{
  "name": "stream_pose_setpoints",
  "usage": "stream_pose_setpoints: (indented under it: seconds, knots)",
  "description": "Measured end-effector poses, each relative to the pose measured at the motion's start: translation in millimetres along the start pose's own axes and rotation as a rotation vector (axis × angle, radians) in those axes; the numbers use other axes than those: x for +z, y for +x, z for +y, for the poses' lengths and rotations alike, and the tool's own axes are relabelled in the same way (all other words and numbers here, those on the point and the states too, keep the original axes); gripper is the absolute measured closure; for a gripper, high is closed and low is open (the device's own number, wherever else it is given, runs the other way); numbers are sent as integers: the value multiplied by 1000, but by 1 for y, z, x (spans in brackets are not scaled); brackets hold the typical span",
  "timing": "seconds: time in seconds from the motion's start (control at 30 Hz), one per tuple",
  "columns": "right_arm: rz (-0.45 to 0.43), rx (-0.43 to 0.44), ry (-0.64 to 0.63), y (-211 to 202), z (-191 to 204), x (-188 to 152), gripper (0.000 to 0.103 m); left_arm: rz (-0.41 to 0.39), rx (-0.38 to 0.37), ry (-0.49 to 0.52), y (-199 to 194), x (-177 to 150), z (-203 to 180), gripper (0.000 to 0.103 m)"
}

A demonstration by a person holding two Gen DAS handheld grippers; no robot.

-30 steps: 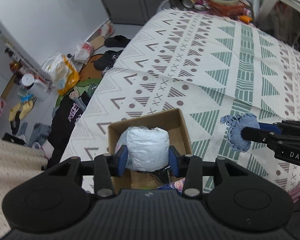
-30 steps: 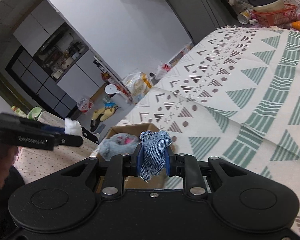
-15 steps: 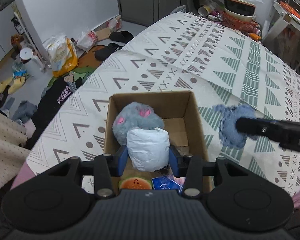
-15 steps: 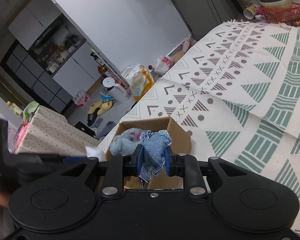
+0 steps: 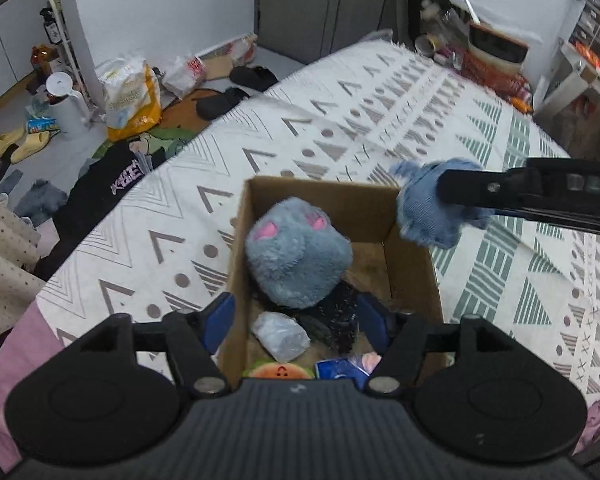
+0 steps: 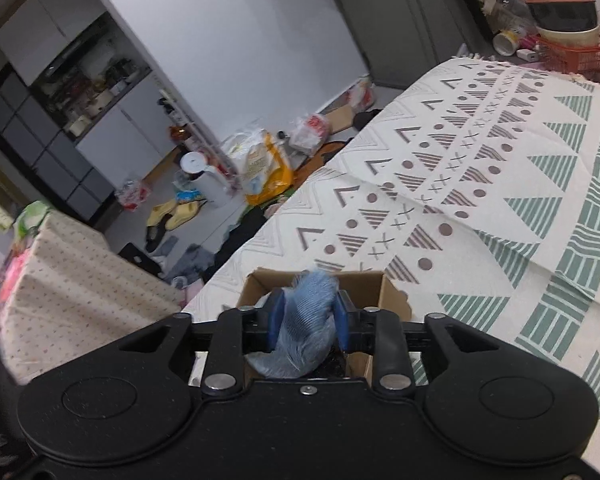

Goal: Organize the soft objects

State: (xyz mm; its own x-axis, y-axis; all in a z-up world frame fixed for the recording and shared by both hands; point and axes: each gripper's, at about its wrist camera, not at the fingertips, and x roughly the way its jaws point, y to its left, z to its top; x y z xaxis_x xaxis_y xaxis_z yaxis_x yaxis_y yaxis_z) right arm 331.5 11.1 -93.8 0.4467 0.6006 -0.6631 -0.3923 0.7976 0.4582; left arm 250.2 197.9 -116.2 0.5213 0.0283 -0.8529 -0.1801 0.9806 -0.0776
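Note:
A cardboard box (image 5: 410, 264) stands on the patterned bed cover (image 5: 380, 128). Inside lie a grey plush with pink eyes (image 5: 296, 252), a white wrapped bundle (image 5: 278, 334), a dark cloth (image 5: 332, 320) and small items at the near end. My left gripper (image 5: 296, 320) is open above the box, its blue pads wide apart, holding nothing. My right gripper (image 6: 306, 320) is shut on a blue denim cloth (image 6: 304, 332), which shows at the box's far right corner in the left wrist view (image 5: 432, 212). The box (image 6: 392, 292) lies under it.
The bed cover (image 6: 500, 184) stretches far and right. The floor to the left holds bags (image 5: 130, 98), shoes, clothes and a white jug (image 5: 62, 100). A dotted cloth-covered piece (image 6: 60, 280) stands at left. A cluttered shelf with an orange basket (image 6: 572, 54) stands beyond the bed.
My left gripper opened and let the white bundle fall into the box. My right gripper carried the denim cloth closer, over the box's edge.

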Motion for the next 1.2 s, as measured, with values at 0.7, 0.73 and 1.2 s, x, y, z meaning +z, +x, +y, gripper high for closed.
stream_pose_setpoints:
  seconds: [0.7, 0.73, 1.2]
  knots:
    - [-19, -142, -45, -87, 19, -26, 16, -90, -38, -29, -78, -19, 1, 15]
    - [-31, -150, -46, -94, 19, -28, 11, -94, -40, -28, -82, -21, -1, 13]
    - [-123, -249, -29, -177, 12, -52, 0, -146, -50, 23, -146, -40, -35, 0]
